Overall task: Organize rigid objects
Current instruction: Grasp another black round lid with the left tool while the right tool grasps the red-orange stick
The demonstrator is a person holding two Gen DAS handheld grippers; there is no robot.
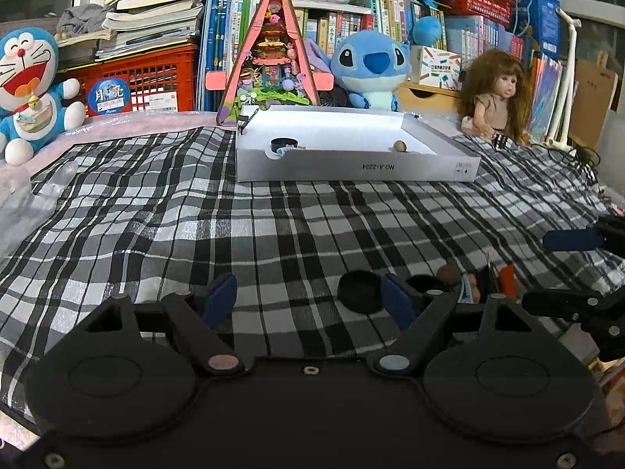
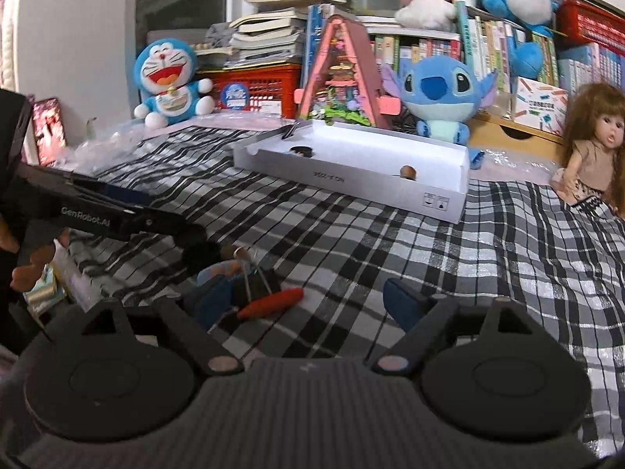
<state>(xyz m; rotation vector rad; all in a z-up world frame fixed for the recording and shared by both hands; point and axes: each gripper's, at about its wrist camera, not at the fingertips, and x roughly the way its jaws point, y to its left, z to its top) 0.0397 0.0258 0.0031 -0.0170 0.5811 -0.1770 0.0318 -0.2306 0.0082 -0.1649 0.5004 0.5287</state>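
A white cardboard tray [image 1: 351,162] [image 2: 351,172] sits on the plaid cloth; inside lie a black round lid [image 1: 284,143] [image 2: 301,151] and a small brown ball [image 1: 399,145] [image 2: 408,172]. My left gripper [image 1: 308,297] is open and empty, low over the cloth. A black disc [image 1: 359,291] lies just inside its right finger. Right of that finger sits a pile: a brown ball [image 1: 448,273], a black binder clip [image 2: 254,287] and an orange-red piece [image 2: 271,303] [image 1: 508,279]. My right gripper [image 2: 308,305] is open, with the binder clip and orange-red piece beside its left finger.
Plush toys [image 1: 27,90] [image 1: 371,66], a pink triangular model [image 1: 269,58], a doll [image 1: 496,93], a red crate [image 1: 136,86] and bookshelves line the back. Clear plastic wrap [image 2: 101,148] lies at the cloth's left edge. The left gripper's body [image 2: 97,215] crosses the right wrist view.
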